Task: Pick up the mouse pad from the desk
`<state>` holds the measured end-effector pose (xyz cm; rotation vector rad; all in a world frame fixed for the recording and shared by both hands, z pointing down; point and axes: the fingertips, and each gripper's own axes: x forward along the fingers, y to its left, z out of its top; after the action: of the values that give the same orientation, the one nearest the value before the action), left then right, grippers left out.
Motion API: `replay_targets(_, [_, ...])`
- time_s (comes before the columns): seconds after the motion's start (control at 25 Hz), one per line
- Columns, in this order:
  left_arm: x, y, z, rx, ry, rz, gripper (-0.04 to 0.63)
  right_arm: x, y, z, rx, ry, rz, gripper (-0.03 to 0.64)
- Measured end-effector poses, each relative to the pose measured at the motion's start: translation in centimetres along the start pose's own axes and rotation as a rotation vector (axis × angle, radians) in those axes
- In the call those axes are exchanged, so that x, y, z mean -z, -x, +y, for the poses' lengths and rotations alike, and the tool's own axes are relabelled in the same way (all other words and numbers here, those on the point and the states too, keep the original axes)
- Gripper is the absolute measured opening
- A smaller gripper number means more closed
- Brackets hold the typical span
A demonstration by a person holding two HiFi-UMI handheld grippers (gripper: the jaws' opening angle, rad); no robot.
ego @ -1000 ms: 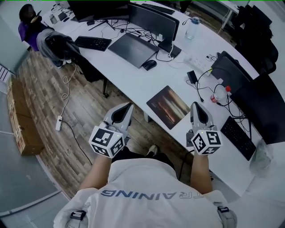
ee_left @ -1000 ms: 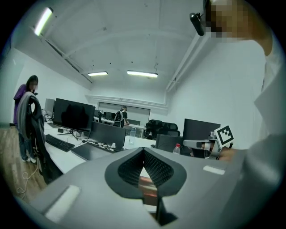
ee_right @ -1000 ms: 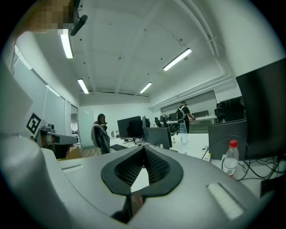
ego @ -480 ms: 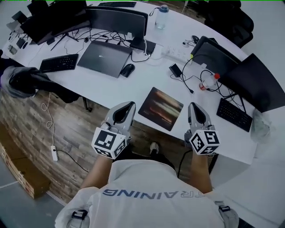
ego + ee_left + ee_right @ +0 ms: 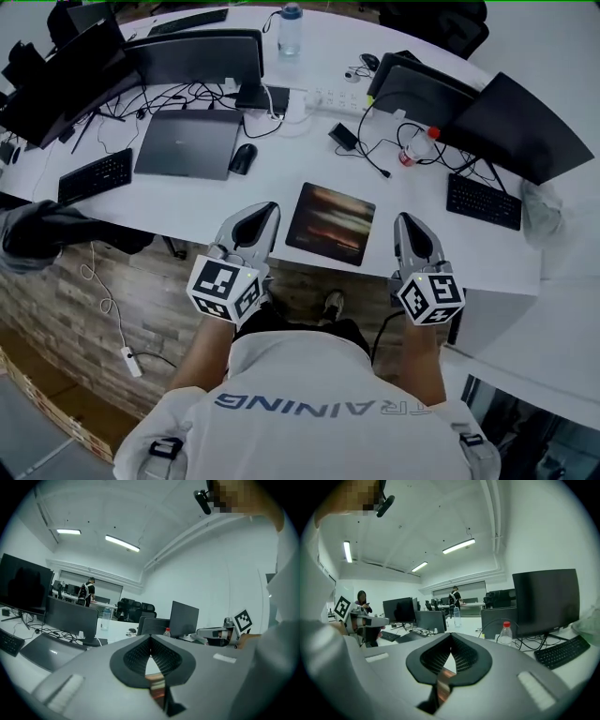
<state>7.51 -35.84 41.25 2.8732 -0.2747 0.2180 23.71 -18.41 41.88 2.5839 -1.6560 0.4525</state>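
The mouse pad [image 5: 330,223] is a dark rectangle with a brownish print, lying flat near the front edge of the white desk [image 5: 187,211]. My left gripper [image 5: 267,208] hovers at the desk edge just left of the pad, jaws shut and empty. To the pad's right, my right gripper [image 5: 409,220] is also shut and empty. Neither touches the pad. In the left gripper view the left gripper [image 5: 150,637] shows closed tips, with a strip of the pad [image 5: 156,686] below them. The right gripper [image 5: 451,635] looks the same, with the pad [image 5: 444,681] underneath.
Behind the pad lie a closed laptop [image 5: 183,142], a black mouse [image 5: 242,157], a phone [image 5: 341,136], tangled cables and a red-capped bottle [image 5: 417,148]. Keyboards sit at the left [image 5: 96,175] and right [image 5: 483,202]. Monitors line the back. A chair with a jacket [image 5: 47,234] stands left.
The head view has swung round so the desk now lies square ahead. The left gripper has moved in to the desk edge beside the pad. Both grippers stay shut.
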Motion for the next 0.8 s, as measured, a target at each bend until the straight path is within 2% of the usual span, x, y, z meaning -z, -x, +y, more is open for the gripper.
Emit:
replay_targets(0.16, [0.4,-1.5,-1.4,0.004,0.018,0.024,0.000,0.8,0.6,-2.1,-0.006,-0.007,0.026,0.028])
replay_targets(0.24, [0.8,-2.0,-2.2,0.006,0.015,0.037,0.000,1.5,0.4,-2.5,-0.027,0.004,0.049,0.082])
replay_targets(0.36, [1.1,-2.5,-2.8,-0.001,0.006,0.053,0.000,2.8,-0.1,-2.6,-0.062,0.014,0.085,0.106])
replay_targets(0.56, [1.9,-2.5,-3.2,-0.019,-0.001,0.083,0.000,4.5,-1.1,-2.2,-0.119,0.041,0.145,0.204])
replay_targets(0.68, [2.3,-2.3,-3.1,-0.031,-0.001,0.094,0.000,6.6,-1.8,-1.7,-0.150,0.074,0.228,0.281])
replay_targets(0.8, [2.5,-2.2,-3.0,-0.034,0.006,0.102,0.000,10.3,-2.6,-1.2,-0.171,0.096,0.355,0.362])
